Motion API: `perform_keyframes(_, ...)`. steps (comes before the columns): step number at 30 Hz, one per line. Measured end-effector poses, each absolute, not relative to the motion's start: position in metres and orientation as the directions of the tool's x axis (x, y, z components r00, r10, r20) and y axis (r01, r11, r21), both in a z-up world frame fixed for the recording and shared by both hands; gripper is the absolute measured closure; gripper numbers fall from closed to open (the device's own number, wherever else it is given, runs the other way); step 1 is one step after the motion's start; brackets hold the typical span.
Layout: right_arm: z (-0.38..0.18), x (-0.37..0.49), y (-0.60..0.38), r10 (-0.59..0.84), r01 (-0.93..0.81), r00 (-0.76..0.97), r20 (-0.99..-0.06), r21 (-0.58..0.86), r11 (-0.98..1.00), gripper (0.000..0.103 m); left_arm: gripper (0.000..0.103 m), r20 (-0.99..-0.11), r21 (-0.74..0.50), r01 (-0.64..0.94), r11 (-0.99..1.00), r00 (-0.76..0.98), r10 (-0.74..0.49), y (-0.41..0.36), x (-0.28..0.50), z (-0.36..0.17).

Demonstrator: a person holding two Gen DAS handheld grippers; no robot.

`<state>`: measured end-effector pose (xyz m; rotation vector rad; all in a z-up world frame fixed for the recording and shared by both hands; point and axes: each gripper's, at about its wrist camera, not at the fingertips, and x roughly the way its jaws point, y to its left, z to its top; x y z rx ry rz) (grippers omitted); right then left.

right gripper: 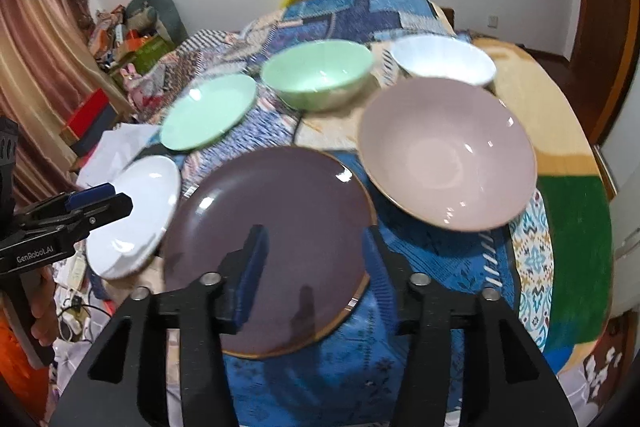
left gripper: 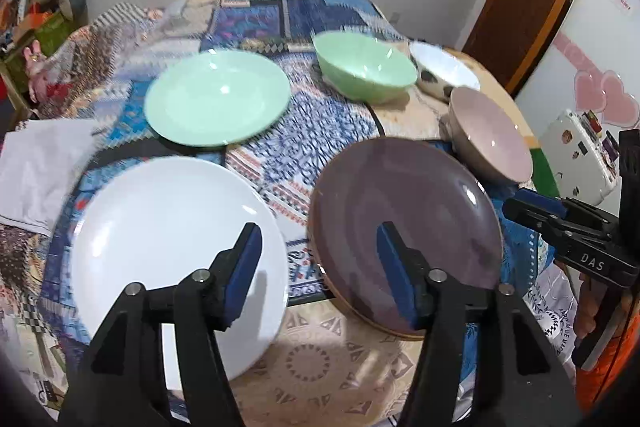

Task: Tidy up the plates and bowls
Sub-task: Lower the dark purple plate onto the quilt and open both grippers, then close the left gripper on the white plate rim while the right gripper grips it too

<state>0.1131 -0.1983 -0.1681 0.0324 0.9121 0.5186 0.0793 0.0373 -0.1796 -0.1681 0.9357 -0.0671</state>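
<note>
Hovering: left gripper [left gripper: 318, 259] and right gripper [right gripper: 312, 259] angled down over the table [right gripper: 560, 131], fingers released, nothing between them.
Plates: three, white plate [left gripper: 168, 235], purple plate [right gripper: 276, 227], green plate [left gripper: 218, 97], each bare.
Bowls: three, green bowl [right gripper: 316, 77], white bowl [right gripper: 442, 61], pink bowl [right gripper: 446, 153], all holding nothing.

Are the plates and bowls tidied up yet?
Not yet. Nothing is stacked: the white plate, green plate and purple plate lie apart, as do the green bowl, white bowl and pink bowl. Left gripper and right gripper are open, empty.
</note>
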Motion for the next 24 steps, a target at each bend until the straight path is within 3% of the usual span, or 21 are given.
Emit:
perform_keyframes(7,-0.155,0.112,-0.169,0.479,-0.464,0.503,-0.719,0.243,0.852,0.042,0.014,-0.747,-0.166,-0.08,0.983,0.66,-0.073,0.067,0.058,-0.155)
perform_keyframes(24,-0.173,0.115,-0.065,0.534,-0.615,0.388,-0.751,0.221,0.757,0.042,0.01,-0.794,-0.138,-0.284,0.949,0.604,0.065,0.17,0.025,-0.19)
